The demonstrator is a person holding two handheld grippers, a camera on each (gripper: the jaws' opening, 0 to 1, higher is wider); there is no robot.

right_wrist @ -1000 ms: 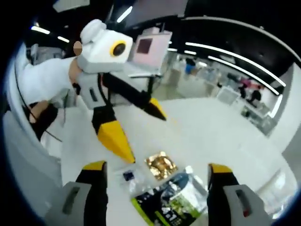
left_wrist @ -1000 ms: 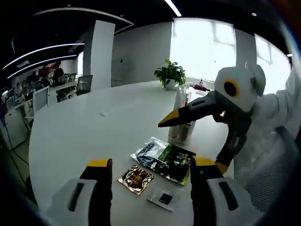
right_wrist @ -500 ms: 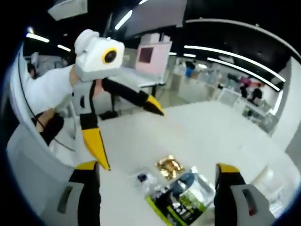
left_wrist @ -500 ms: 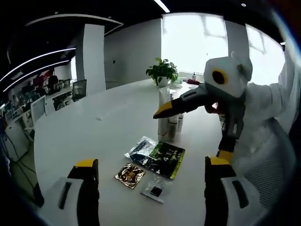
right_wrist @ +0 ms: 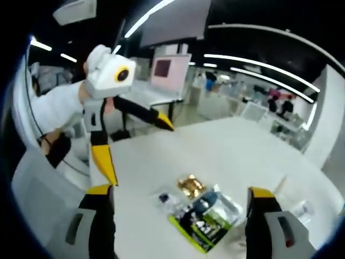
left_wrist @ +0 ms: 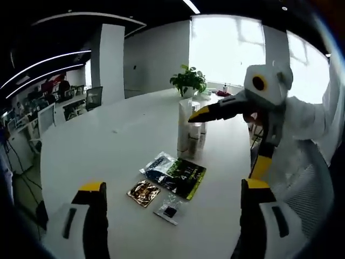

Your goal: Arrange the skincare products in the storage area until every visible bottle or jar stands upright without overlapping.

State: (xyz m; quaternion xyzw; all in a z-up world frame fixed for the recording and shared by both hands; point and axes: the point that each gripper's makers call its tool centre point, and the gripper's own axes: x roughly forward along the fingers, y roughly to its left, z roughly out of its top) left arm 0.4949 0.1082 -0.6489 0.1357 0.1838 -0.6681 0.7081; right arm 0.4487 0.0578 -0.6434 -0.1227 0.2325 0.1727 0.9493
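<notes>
Now both grippers higher than before, left gripper (left_wrist: 171,190) and right gripper (right_wrist: 180,193) spread, empty.

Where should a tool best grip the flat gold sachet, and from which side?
Probably the gold sachet by an edge, from its bare-table side, away from the green pouch beside it. It lies flat, so one jaw likely has to slip under that edge.

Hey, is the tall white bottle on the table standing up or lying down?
Upright. In the left gripper view the tall white bottle stands on its base on the table, beside shorter containers.
</notes>
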